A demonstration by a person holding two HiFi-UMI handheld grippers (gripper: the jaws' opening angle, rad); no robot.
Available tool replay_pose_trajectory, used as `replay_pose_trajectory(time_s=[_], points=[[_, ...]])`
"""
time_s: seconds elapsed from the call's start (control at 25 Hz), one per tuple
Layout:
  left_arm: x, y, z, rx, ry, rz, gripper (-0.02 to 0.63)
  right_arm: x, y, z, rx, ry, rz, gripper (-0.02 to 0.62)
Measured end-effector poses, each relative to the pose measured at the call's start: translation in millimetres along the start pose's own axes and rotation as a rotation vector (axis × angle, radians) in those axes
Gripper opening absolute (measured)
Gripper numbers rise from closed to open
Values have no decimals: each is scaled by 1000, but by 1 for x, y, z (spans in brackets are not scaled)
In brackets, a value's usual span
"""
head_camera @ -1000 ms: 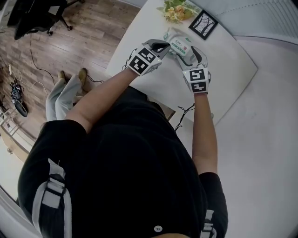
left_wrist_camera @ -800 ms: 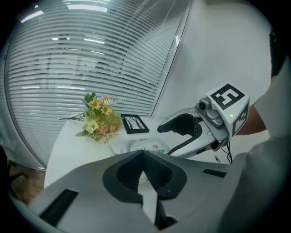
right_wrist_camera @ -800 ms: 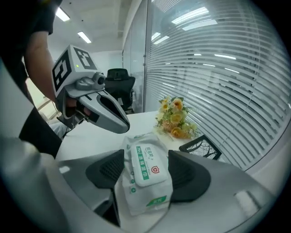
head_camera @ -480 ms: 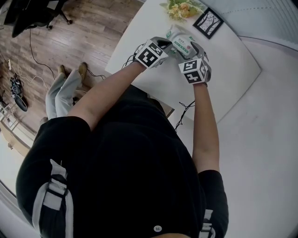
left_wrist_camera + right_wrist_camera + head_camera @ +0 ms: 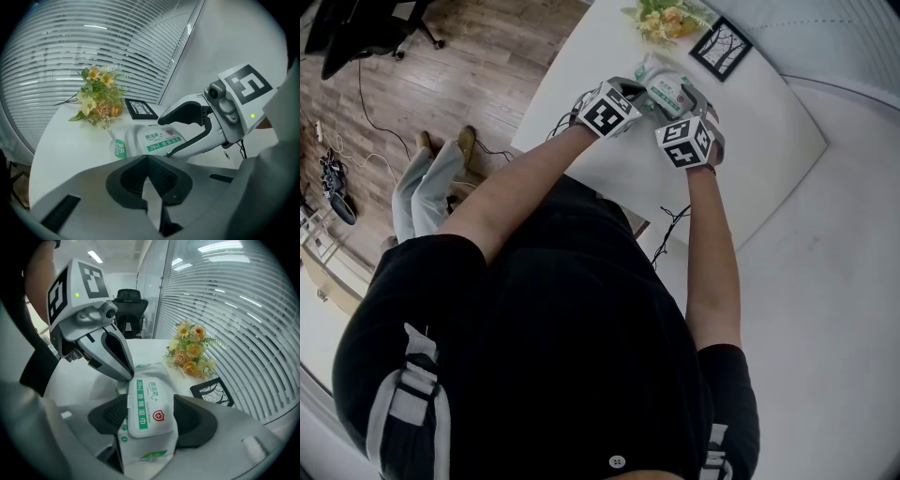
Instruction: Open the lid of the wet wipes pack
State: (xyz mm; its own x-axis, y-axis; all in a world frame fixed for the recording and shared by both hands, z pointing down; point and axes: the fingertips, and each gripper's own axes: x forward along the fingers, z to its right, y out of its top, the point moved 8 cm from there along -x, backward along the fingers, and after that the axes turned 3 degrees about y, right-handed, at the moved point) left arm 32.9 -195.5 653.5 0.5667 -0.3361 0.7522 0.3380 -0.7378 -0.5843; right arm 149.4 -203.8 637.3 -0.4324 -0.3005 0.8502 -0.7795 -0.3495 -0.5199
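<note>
The wet wipes pack (image 5: pixel 659 86) is white and green with a flat white lid (image 5: pixel 149 406) on top. It lies on the white table (image 5: pixel 581 66), held across its width between the jaws of my right gripper (image 5: pixel 682 101), which is shut on it (image 5: pixel 149 420). My left gripper (image 5: pixel 630 94) is shut, its pads meeting in a V (image 5: pixel 148 161). In the right gripper view its closed tip (image 5: pixel 127 376) touches the pack's left edge beside the lid. The lid lies flat and closed.
A bunch of artificial flowers (image 5: pixel 661 21) and a small black picture frame (image 5: pixel 715 47) sit just behind the pack. The table edge runs close on the left, with a wooden floor, an office chair (image 5: pixel 366 37) and a seated person's legs (image 5: pixel 431 178) beyond.
Over the last second both grippers shifted slightly further over the table. The right gripper's cube has drawn closer to the left one. In the last half second almost nothing moved.
</note>
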Motion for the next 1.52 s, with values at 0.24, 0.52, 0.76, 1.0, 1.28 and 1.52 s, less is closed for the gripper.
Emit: replay_pose_trajectory(time_s=[0.24, 0.52, 0.76, 1.0, 1.28, 1.52], points=[[4, -3, -1, 0, 2, -14, 0, 0, 2, 0, -12, -9, -9, 318], [3, -2, -2, -2, 2, -25, 0, -3, 7, 0, -36, -25, -15, 328], [4, -2, -2, -2, -1, -34, 0, -18, 20, 9, 8, -43, 56, 330], [3, -3, -1, -5, -7, -40, 0, -33, 28, 22, 35, -77, 102, 329], [3, -3, -1, -2, -6, -46, 0, -39, 31, 41, 39, -159, 140, 305], [4, -2, -2, -8, -10, -46, 0, -24, 20, 59, 64, -204, 98, 282]])
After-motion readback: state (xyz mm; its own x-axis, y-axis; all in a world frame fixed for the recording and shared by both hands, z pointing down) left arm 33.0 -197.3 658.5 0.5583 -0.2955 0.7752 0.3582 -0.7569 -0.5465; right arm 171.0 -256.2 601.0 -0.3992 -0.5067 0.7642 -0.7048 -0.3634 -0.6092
